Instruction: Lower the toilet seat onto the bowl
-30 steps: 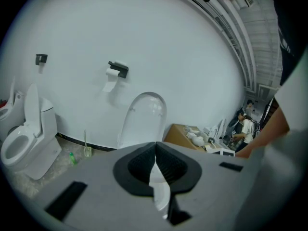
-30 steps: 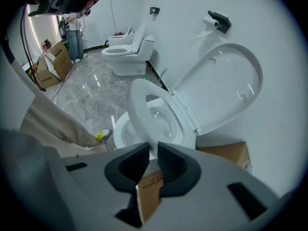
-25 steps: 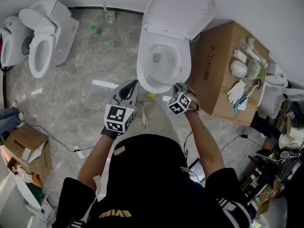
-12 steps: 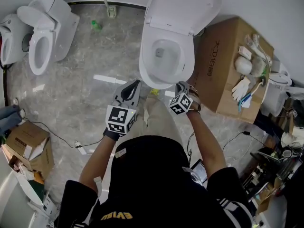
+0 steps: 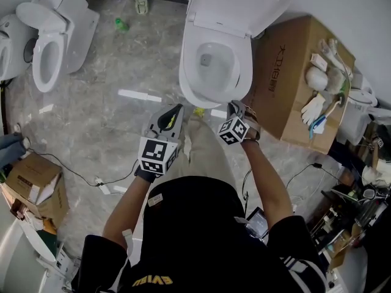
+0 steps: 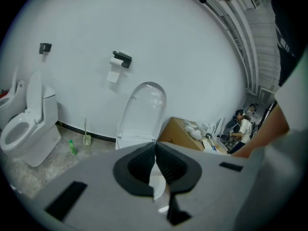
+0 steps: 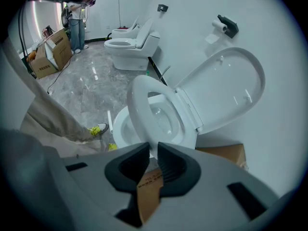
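Note:
A white toilet stands against the wall with its lid (image 5: 244, 5) raised upright. In the right gripper view the seat ring (image 7: 144, 105) tilts up off the bowl (image 7: 120, 126), in front of the lid (image 7: 226, 90). My right gripper (image 7: 153, 150) is shut on the seat's front edge. In the head view it (image 5: 233, 108) sits at the front right of the bowl (image 5: 195, 93). My left gripper (image 5: 173, 112) hovers in front of the bowl to the left, clear of it. Its jaws (image 6: 155, 148) are shut with nothing between them.
A cardboard box (image 5: 293, 78) with gloves and small items on top stands right of the toilet. A second toilet (image 5: 52, 35) stands far left. A green bottle (image 5: 121, 24) and a brush (image 5: 141, 3) are by the wall. Cables (image 5: 79, 176) and another box (image 5: 30, 188) lie at left.
The head view has shifted slightly, so the toilet sits a little higher and to the right. Both grippers keep their places by the bowl's front, and the right one keeps its grip.

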Demonstrator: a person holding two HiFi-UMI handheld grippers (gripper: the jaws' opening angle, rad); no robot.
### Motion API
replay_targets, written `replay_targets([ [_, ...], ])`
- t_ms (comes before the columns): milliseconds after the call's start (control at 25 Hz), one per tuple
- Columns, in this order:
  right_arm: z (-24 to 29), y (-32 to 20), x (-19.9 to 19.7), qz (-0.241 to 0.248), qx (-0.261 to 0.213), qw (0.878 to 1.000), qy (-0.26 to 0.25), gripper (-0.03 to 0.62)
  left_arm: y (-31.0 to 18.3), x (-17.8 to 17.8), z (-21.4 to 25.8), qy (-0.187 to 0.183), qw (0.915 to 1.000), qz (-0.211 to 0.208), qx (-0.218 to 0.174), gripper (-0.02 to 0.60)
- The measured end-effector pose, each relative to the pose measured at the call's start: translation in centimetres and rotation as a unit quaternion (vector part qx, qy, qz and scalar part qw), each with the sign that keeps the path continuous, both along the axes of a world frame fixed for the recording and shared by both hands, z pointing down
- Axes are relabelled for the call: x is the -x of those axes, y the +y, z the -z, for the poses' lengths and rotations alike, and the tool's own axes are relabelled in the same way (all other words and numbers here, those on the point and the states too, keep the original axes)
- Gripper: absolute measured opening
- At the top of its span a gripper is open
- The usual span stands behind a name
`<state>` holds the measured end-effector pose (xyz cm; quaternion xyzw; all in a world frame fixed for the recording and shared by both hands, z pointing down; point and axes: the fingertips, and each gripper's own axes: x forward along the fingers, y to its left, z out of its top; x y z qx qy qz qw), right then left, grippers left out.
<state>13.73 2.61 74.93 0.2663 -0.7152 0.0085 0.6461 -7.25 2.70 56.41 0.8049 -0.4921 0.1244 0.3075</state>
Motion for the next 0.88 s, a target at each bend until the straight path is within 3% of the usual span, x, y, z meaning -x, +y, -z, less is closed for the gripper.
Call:
replay_targets([
  [880, -3.9, 2.7, -0.1, 0.026, 0.033, 0.999, 0.022, 0.051, 2.1, -2.1, -2.9, 0.003, 0.9992, -0.036, 0.014, 0.012],
])
